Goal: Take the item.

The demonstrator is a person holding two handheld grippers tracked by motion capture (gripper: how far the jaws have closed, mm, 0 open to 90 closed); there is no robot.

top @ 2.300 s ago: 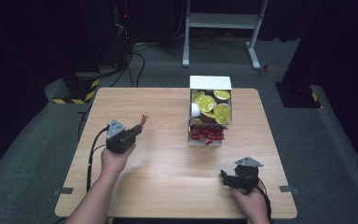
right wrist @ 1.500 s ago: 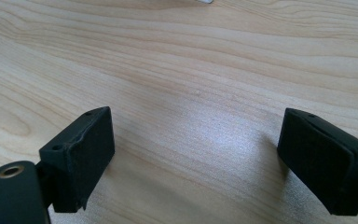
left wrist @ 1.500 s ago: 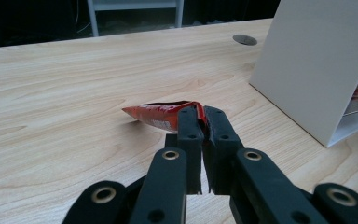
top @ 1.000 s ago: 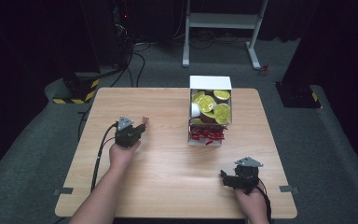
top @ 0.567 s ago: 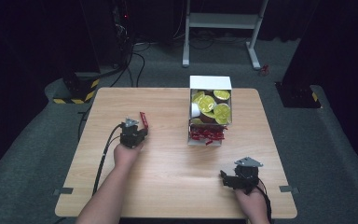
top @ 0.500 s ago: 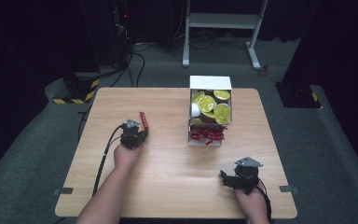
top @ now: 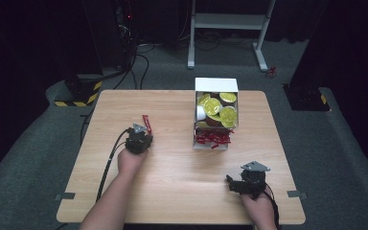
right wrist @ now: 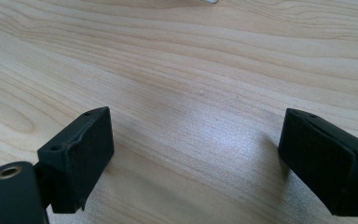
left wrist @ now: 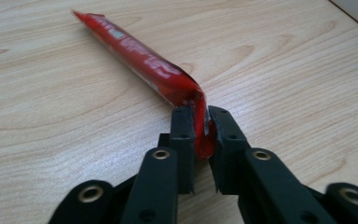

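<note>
**Red sachet at the left gripper, jaws easing apart**

Nearest us, our right gripper (top: 232, 182) rests low over the tabletop (top: 182, 191) with its jaws spread wide and nothing between them. Farther on, our left gripper (left wrist: 200, 122) has the bent end of a red stick sachet (left wrist: 140, 53) between its jaws, which have just been opening; the rest of the sachet lies flat on the wood. Beyond, a white box (top: 215, 85) holds yellow-lidded cups (top: 212, 105) and more red sachets (top: 212, 138).

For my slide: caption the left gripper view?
Left claw, jaws just easing apart, around a red sachet lying on the table.
</note>
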